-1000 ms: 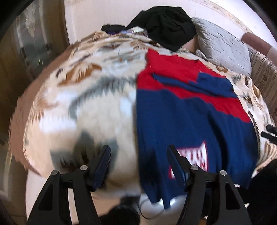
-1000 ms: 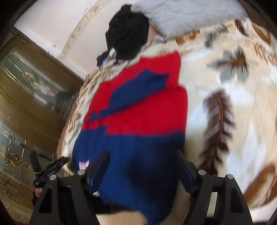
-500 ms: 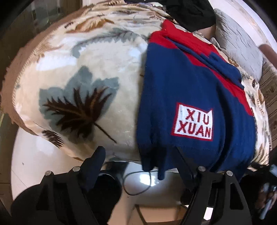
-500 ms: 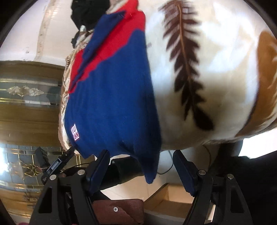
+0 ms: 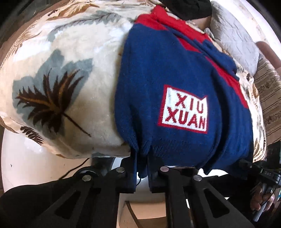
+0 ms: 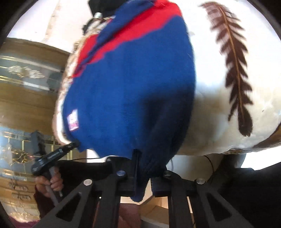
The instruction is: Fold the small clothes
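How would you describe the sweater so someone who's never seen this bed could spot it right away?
Start at the bed's cream leaf-print blanket. The sweater lies flat on it, its hem hanging over the near edge, where both grippers pinch it. It is navy with red shoulders and a white patch reading XIU XUAN, unlike the black clothes heaped beyond it.

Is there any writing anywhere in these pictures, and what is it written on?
"XIU XUAN": two rows of red letters on a white patch with a red border, on the blue part of the blue and red sweater, read in the left wrist view.
The same patch in the right wrist view: too small and blurred to read.
Small markings on the other gripper's black handle at the right edge of the left wrist view: too small to read.
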`<state>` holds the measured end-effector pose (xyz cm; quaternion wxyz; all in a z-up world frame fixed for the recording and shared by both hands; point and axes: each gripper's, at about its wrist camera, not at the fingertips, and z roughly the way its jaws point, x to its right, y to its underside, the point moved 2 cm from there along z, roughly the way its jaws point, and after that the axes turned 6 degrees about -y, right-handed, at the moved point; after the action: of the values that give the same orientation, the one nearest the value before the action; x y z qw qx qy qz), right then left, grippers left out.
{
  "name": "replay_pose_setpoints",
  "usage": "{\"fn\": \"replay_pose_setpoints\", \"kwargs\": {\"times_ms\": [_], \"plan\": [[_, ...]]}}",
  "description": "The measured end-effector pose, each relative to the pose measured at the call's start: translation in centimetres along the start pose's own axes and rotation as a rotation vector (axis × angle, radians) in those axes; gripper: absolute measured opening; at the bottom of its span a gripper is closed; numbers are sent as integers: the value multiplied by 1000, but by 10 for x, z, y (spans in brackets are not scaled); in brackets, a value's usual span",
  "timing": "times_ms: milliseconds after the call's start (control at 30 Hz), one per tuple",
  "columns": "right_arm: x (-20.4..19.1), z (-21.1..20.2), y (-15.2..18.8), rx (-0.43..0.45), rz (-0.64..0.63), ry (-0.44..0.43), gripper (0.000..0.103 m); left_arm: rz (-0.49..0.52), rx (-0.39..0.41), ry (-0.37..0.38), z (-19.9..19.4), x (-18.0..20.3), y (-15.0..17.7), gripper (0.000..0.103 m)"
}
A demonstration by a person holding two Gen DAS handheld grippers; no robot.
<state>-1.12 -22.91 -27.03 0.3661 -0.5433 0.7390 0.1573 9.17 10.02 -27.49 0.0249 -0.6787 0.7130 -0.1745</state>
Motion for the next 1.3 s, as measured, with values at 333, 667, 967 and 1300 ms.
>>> {"fn": "replay_pose_setpoints", "kwargs": {"times_ms": [333,667,967,1300], "plan": [[-12,-14,-12,48,-42,-48,12,-15,-26,-42,-1,-3,-2,27],[13,15,-8,-31,112,2,19,-15,-31,12,7,-3,-6,23],[-25,-20,-23,75,-26,-91,10,-36,38,153,-38,-13,-16,9],[-73,-67,-119,320,-143,-142,10,-19,174,310,-99,12,-111,9]]}}
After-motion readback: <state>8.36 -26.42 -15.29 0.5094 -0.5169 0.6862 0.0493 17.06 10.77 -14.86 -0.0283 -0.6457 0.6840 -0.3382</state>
